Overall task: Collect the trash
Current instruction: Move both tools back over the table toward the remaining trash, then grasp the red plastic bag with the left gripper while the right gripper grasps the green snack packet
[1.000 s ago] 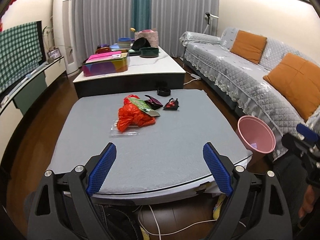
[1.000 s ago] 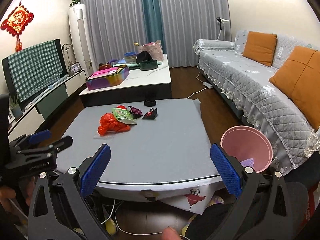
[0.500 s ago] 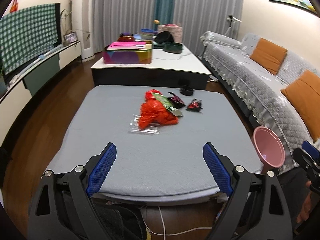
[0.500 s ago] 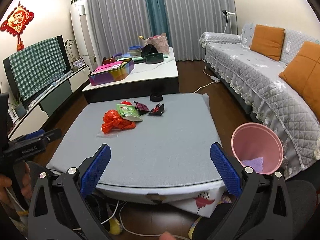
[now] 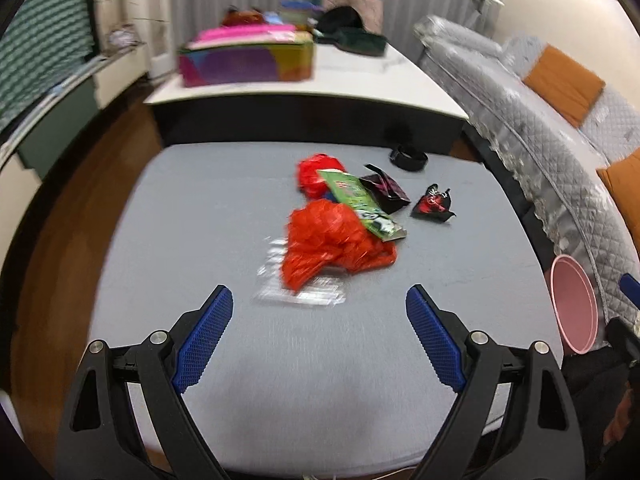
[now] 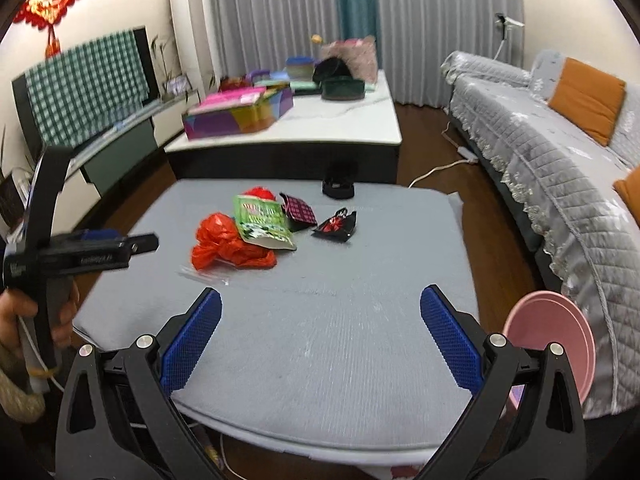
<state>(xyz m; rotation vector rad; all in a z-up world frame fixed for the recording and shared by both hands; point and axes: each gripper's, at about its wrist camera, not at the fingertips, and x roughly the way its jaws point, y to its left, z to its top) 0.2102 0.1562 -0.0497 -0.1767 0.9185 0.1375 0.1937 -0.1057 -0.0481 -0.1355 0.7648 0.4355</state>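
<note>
I hold both grippers, left gripper (image 5: 319, 326) and right gripper (image 6: 320, 326), spread wide and empty. The crumpled red plastic bag (image 5: 330, 246) lies mid-table on grey cloth (image 5: 200, 216), motion-blurred; the pink plastic bin (image 6: 554, 340) is partly hidden.

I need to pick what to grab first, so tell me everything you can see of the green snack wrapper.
The green snack wrapper is a flat, glossy foil-like packet, green with red and white print and a pale torn-looking near end. It lies tilted on the crumpled red plastic bag, overlapping its top, on the grey table. Its far right edge meets the dark checked wrapper. Neither gripper touches it.
</note>
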